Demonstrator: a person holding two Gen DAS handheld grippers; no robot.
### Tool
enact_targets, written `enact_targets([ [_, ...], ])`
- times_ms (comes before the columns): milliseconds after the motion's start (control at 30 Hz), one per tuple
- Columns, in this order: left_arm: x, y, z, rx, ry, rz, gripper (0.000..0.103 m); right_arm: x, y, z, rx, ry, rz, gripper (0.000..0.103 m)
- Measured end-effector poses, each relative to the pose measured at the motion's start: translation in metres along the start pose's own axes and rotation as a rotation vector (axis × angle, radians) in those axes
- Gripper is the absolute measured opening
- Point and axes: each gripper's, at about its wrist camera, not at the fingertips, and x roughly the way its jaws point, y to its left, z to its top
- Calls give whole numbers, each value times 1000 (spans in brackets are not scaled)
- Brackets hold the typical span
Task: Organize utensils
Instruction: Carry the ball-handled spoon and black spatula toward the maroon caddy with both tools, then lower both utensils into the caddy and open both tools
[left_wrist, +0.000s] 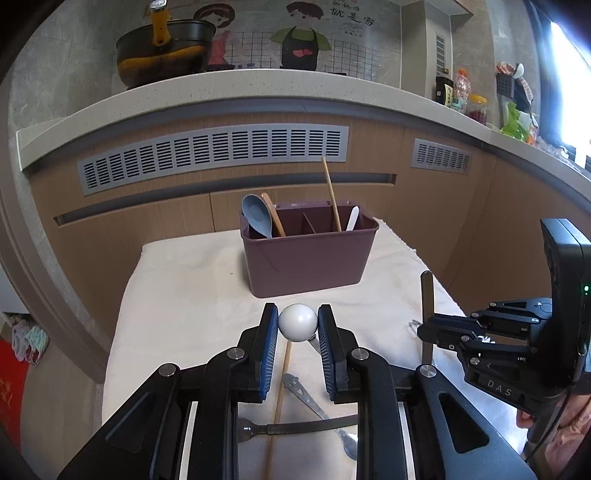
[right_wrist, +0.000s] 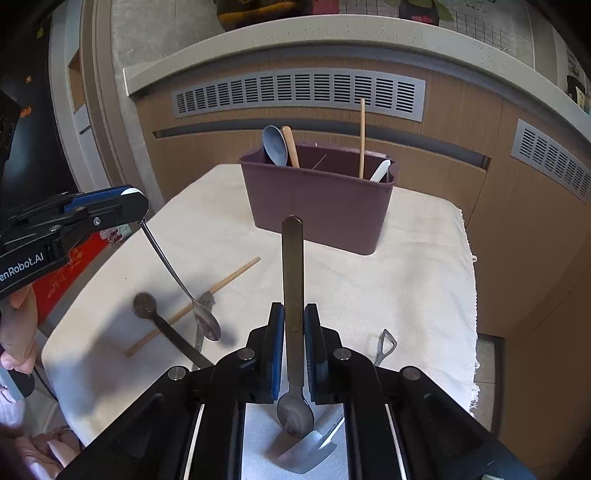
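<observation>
Spoons gripped: left tool (left_wrist: 297, 325) ball-end one, right tool (right_wrist: 293, 321) dark one, bowls part-hidden.

Right gripper (right_wrist: 294, 332) clamps a dark spoon (right_wrist: 292, 280) (handle toward the caddy (right_wrist: 317, 206)).

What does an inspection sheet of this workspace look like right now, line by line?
Surface: table under a cream cloth.
Job's things: purple caddy holding spoons and a chopstick; loose chopstick, dark spoon and other cutlery on the cloth.
Clutter: nothing seen.
Grippers: left gripper clamps a white-knobbed spoon; right gripper clamps a dark metal spoon.
Cables: thin black lead beside the right gripper.
Surroundings: kitchen counter, wok, bottles.
</observation>
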Motion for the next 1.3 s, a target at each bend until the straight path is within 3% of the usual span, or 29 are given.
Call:
enact_targets([
  [300,-16,-7,4,22,-19,5,23,-25,6,8,-13,-66,-5,5],
  [567,-20,-8,4,23,-15,9,23,-27,9,9,-40,-65,-3,4],
  [633,-19,-5,3,16,-4,22,23,-17,1,8,-21,-34,-11,6],
  [700,-15,1,0,4,5,27,23,-1,-7,4,0,21,-4,17],
  [800,-7,12,-6,-28,20,27,23,24,-14,-3,26,85,0,24],
  [933,4,26,-12,-60,39,18,23,64,-18,-5,86,165,-6,24],
  [1067,11,33,-15,-61,44,20,23,101,-20,2,142,196,-67,24],
  [1233,16,41,-19,-79,55,8,23,141,-18,11,119,251,-130,22],
  [1300,17,44,-19,-87,59,6,23,142,-10,12,64,239,-153,11],
])
